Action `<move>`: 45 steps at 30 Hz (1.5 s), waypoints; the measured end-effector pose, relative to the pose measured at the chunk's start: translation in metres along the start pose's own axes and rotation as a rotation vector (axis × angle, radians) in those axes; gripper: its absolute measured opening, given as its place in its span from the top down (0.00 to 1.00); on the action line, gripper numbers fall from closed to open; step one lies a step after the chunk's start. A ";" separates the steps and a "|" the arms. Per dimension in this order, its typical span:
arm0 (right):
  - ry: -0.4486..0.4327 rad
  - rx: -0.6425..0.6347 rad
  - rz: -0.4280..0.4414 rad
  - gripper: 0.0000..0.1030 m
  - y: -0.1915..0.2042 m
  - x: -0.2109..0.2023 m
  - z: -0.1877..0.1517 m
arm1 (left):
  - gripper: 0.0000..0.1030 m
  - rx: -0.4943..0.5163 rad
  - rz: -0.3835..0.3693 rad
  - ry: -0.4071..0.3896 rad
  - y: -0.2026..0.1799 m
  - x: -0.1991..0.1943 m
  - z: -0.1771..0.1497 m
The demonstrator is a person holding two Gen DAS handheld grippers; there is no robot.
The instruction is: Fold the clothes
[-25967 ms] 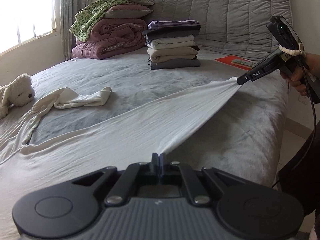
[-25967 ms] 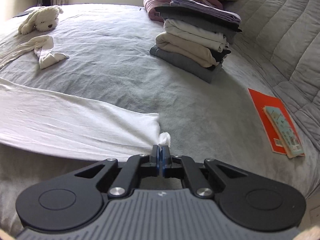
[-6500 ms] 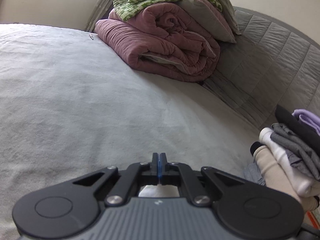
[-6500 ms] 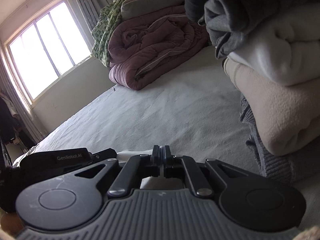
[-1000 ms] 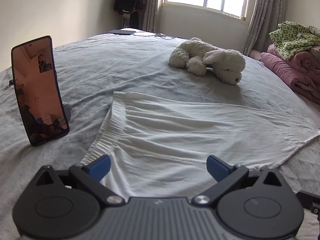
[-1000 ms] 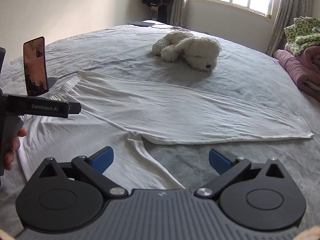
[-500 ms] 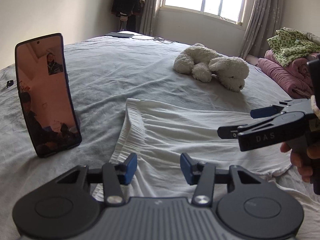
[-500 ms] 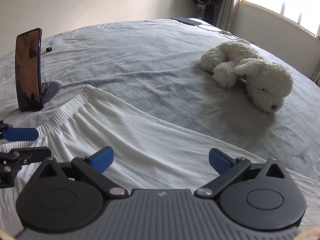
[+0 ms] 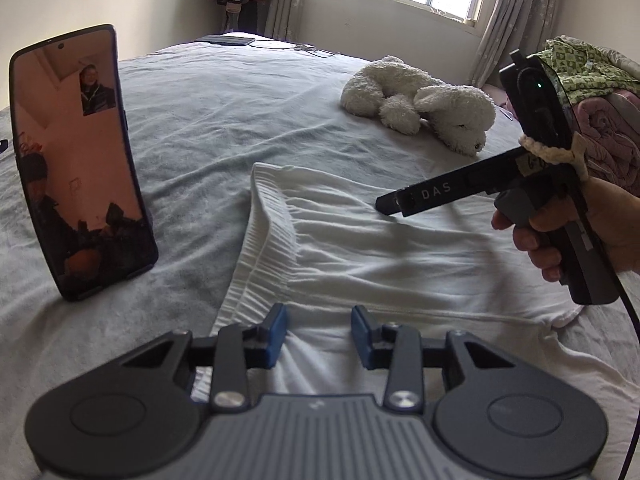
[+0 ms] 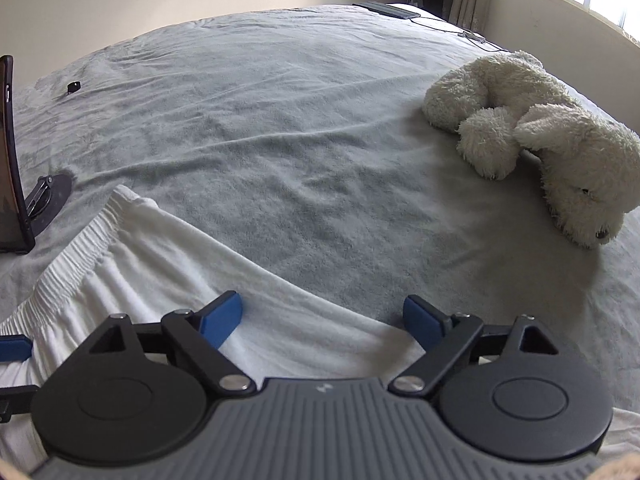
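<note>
White pants (image 9: 360, 248) lie flat on the grey bed, with the gathered elastic waistband (image 9: 264, 248) toward the phone. My left gripper (image 9: 318, 334) is open, low over the near end of the waistband, and holds nothing. My right gripper (image 10: 322, 320) is open and empty, just above the far edge of the pants (image 10: 168, 272) near the waistband (image 10: 80, 252). In the left wrist view the right gripper (image 9: 394, 202) hovers over the pants with its tip close to the fabric.
A phone (image 9: 76, 160) stands upright on a stand left of the waistband; its stand base (image 10: 46, 196) shows in the right wrist view. A white plush dog (image 9: 424, 104) (image 10: 536, 136) lies further up the bed. Folded bedding (image 9: 592, 92) is piled at far right.
Both grippers have moved closer to the waistband. The left jaws, wide a second ago, have narrowed. The right gripper has lowered toward the pants' far edge.
</note>
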State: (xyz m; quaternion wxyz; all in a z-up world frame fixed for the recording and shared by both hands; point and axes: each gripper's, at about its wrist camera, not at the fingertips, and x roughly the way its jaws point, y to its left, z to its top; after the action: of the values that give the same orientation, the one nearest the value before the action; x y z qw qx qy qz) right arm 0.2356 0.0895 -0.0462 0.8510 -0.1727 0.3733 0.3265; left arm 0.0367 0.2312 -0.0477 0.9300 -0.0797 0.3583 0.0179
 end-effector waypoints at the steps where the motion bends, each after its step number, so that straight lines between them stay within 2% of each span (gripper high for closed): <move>1: 0.001 0.002 0.002 0.13 0.000 0.000 0.000 | 0.63 0.021 0.001 0.005 -0.001 0.000 0.000; 3: 0.004 0.005 0.005 0.13 0.000 0.001 -0.001 | 0.63 0.037 -0.005 0.014 -0.001 0.001 0.002; 8: 0.007 0.015 0.013 0.30 0.004 -0.002 -0.001 | 0.65 0.068 -0.033 0.032 0.004 0.002 0.005; 11: 0.016 0.009 0.015 0.52 0.012 -0.005 0.002 | 0.68 0.080 -0.054 0.038 0.009 0.001 0.005; 12: 0.021 0.005 0.015 0.66 0.015 -0.006 0.004 | 0.69 0.079 -0.062 0.040 0.011 0.002 0.006; 13: 0.028 -0.001 0.014 0.84 0.018 -0.007 0.005 | 0.69 0.075 -0.068 0.043 0.012 0.002 0.006; 15: 0.045 -0.022 -0.013 0.97 0.025 -0.010 0.009 | 0.72 0.062 -0.073 0.048 0.014 0.003 0.007; 22: 0.028 -0.069 -0.080 0.98 0.041 -0.046 0.016 | 0.85 0.034 -0.060 0.053 0.020 0.004 0.006; 29: 0.008 -0.088 -0.109 0.98 0.056 -0.093 0.021 | 0.88 0.015 -0.050 0.049 0.022 0.004 0.005; 31: 0.003 -0.092 -0.112 0.98 0.062 -0.109 0.020 | 0.93 0.005 -0.041 0.049 0.023 0.005 0.006; 37: -0.015 -0.086 -0.100 0.97 0.081 -0.154 0.007 | 0.95 -0.048 -0.041 0.049 0.028 0.006 0.006; 45: -0.038 -0.030 -0.035 0.97 0.114 -0.196 -0.033 | 0.95 -0.115 -0.044 0.039 0.032 0.006 0.004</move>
State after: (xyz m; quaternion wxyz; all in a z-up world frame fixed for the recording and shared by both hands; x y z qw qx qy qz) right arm 0.0409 0.0710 0.0729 0.8609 -0.1860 0.3489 0.3203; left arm 0.0410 0.2634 -0.0529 0.9169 -0.1415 0.3728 0.0163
